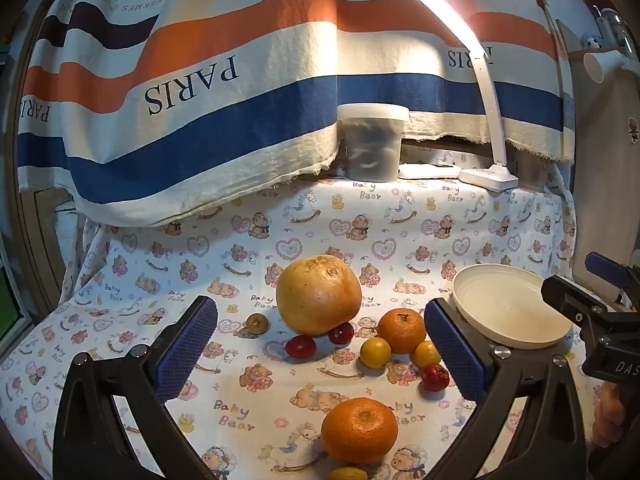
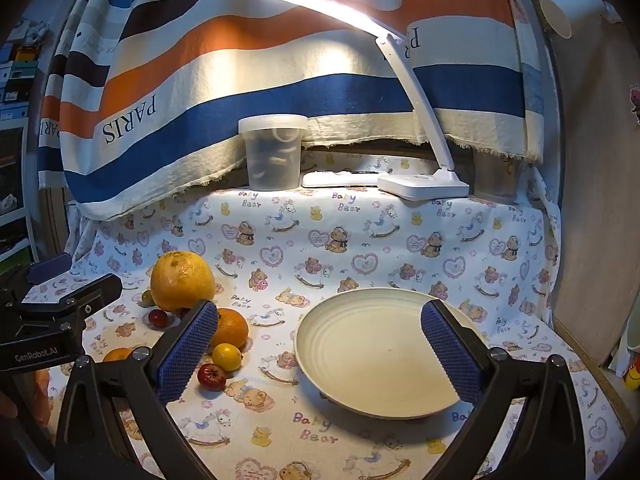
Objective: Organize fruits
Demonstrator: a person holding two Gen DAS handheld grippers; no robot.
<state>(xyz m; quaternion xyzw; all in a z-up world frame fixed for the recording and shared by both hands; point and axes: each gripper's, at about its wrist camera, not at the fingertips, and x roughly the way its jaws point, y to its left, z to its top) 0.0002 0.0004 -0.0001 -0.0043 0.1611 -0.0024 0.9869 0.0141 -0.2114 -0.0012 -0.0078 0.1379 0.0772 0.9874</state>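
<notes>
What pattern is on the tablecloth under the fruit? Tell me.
The tablecloth is white with teddy bears, hearts, rocking horses and "Baby Bear" lettering; clearest in the right wrist view.

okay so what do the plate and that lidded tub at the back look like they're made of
Plate: probably plastic or a fibre composite, cream with a matte finish; faint moulded rings and no ceramic gloss, though that is uncertain. Lidded tub: cloudy translucent plastic, since dark contents show dimly through its wall; its lid looks like the same milky plastic.

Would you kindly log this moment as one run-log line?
left gripper: open, empty | right gripper: open, empty | plate: empty | fruits: on cloth, left of plate | large yellow fruit: untouched
</notes>
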